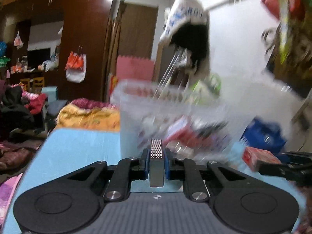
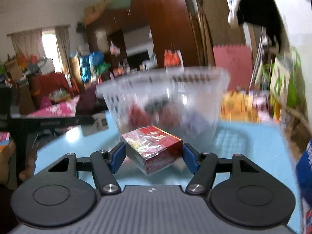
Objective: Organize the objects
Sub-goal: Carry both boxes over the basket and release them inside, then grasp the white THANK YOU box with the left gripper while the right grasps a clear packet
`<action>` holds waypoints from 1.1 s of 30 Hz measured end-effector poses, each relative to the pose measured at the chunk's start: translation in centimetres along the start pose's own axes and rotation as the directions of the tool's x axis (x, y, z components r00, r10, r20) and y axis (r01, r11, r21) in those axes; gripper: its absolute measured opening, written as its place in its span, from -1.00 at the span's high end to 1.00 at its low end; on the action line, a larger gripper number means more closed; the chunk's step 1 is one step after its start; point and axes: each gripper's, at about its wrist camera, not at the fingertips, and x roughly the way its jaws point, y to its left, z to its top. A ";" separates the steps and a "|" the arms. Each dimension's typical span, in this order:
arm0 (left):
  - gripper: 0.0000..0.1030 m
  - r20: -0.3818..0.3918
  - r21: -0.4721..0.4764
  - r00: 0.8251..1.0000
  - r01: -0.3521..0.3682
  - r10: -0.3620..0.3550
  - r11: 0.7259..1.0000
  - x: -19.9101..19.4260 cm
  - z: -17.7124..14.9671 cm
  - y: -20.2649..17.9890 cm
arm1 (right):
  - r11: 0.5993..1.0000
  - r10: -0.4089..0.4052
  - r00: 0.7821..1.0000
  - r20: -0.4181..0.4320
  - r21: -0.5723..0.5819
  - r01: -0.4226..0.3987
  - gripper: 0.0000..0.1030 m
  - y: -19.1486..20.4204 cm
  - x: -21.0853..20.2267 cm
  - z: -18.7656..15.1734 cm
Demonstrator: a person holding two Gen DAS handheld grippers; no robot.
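My left gripper [image 1: 156, 157] is shut on a thin grey box with a perforated strip on top [image 1: 156, 156], held above the light blue table [image 1: 78, 148]. My right gripper [image 2: 154, 152] is shut on a red cellophane-wrapped box [image 2: 154, 146]; it also shows in the left wrist view [image 1: 257, 157] at the right. A clear plastic basket [image 2: 165, 101] stands just ahead of both grippers, blurred, with several items inside; it shows in the left wrist view [image 1: 136, 105] too.
A blue box [image 1: 263, 134] sits right of the basket. A blue packet [image 2: 304, 175] is at the right edge. Piled cloth and blankets [image 1: 89, 115] lie beyond the table's far edge. A wardrobe [image 1: 83, 29] stands behind.
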 end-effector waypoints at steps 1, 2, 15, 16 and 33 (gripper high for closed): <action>0.64 0.028 -0.003 1.000 0.012 -0.011 1.000 -0.8 0.7 -0.1 | 1.000 -0.001 1.000 0.026 -0.010 0.001 -0.29 0.3 -0.6 0.9; 0.64 0.054 -0.005 0.998 0.018 -0.018 1.000 -1.4 1.5 -0.3 | 1.000 -0.002 0.999 0.054 -0.018 0.003 -0.29 0.6 -1.1 1.9; 0.11 0.029 -0.084 0.999 0.038 -0.036 0.996 7.7 11.7 -1.9 | 0.987 -0.132 0.991 0.023 -0.095 0.134 -0.55 0.1 7.4 11.2; -0.31 0.010 -0.096 1.000 0.013 -0.012 0.995 8.7 11.6 -1.6 | 0.984 -0.144 0.990 0.007 -0.104 0.144 -0.69 0.1 7.9 11.1; -0.79 -0.192 0.164 0.981 0.054 -0.022 0.985 5.1 -1.3 -7.4 | 0.992 -0.120 0.975 -0.187 -0.064 0.110 -0.98 -3.8 5.3 1.1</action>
